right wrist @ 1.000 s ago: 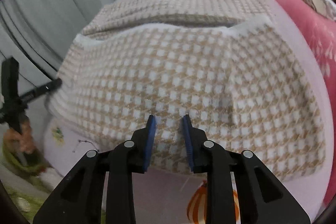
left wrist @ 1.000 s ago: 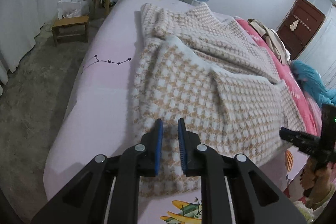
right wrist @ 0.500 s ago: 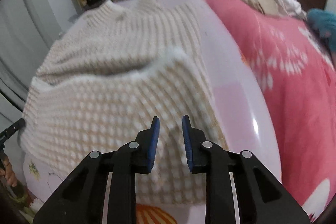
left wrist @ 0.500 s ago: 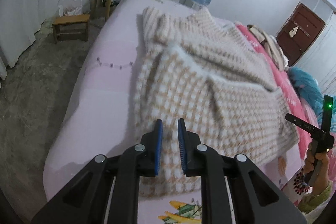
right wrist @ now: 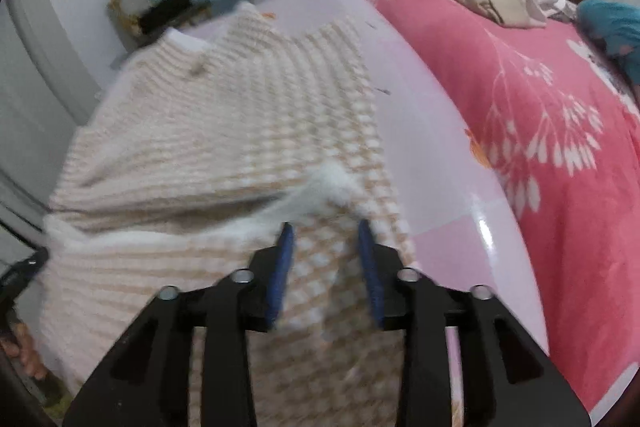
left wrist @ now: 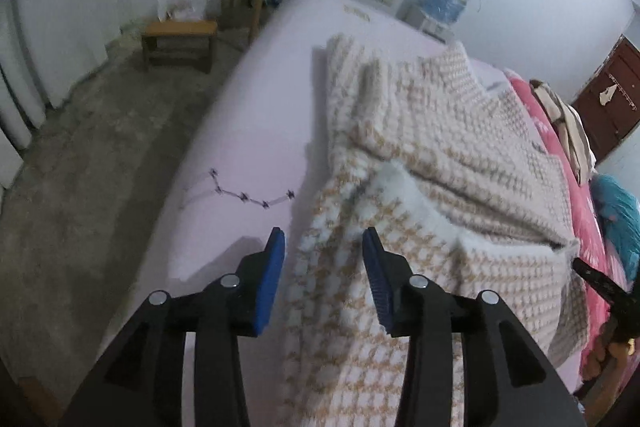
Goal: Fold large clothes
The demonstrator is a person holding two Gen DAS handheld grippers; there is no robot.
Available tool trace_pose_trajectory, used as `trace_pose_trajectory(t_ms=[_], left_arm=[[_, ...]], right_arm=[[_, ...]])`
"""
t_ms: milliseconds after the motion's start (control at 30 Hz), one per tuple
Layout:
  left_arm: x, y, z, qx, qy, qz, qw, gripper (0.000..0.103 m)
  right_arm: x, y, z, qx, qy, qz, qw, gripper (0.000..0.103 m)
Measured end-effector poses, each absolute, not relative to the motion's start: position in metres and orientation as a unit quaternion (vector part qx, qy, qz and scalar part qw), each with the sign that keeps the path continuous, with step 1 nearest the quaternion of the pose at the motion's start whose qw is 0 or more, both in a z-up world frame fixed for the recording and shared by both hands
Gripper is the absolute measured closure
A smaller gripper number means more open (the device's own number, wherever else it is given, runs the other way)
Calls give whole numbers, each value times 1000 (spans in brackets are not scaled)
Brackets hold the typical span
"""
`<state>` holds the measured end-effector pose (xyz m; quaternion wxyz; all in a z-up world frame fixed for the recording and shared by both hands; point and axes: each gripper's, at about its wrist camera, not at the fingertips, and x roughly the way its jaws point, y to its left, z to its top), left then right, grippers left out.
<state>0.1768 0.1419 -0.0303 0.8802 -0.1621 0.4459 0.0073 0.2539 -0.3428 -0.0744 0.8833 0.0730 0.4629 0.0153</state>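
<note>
I was working on one big knitted sweater with tan and white checks. It lay flat on the bed, on the pale purple sheet.

To the left of the sweater, my left tool hung over its left edge. Its jaws had just been opening. They stood partly open, and the blue pads did not press on anything. The edge of the sweater showed in the gap, but the tool held nothing.

In the middle of the sweater, the bottom part was already folded up over the body. Its fluffy white hem lay across the sweater. So I think one fold was done. The sweater was still wide and long, so I think more folds were left, maybe the sides and one more fold up.

On the right side of the sweater, my right tool hung over the folded corner. Its jaws had just been opening too, and it held nothing.

Right of the sweater lay a pink blanket.

I could not read any words or labels anywhere.
</note>
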Motion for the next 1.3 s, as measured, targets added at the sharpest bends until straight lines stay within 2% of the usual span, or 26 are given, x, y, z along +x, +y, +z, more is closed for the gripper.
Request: trace_pose_trajectory(t_ms=[133,300,400,567,733,933,1300], left_arm=[[164,117,-6,-126,412,-11,902,58],[166,60,5,-60,402,-87,909,39],[175,26,-13,-18,435,-107,894,37],[189,3,-42,13,485,-87,870,36],[193,1,-45,12,490,-72,869,28],[193,2,-44,21,494,-59,867,23],[198,8,-44,18,504,-45,863,12]], right_arm=[[232,-309,-56,46,442,93,891,57],[225,-255,-74,-31,456,138,879,56],[238,-252,-104,-26,491,125,862,53],[238,-267,-85,7,485,120,866,52],[214,-270,-66,2,467,160,870,48],[209,-256,-107,-41,500,154,851,37],[205,-265,-75,-15,486,182,855,35]])
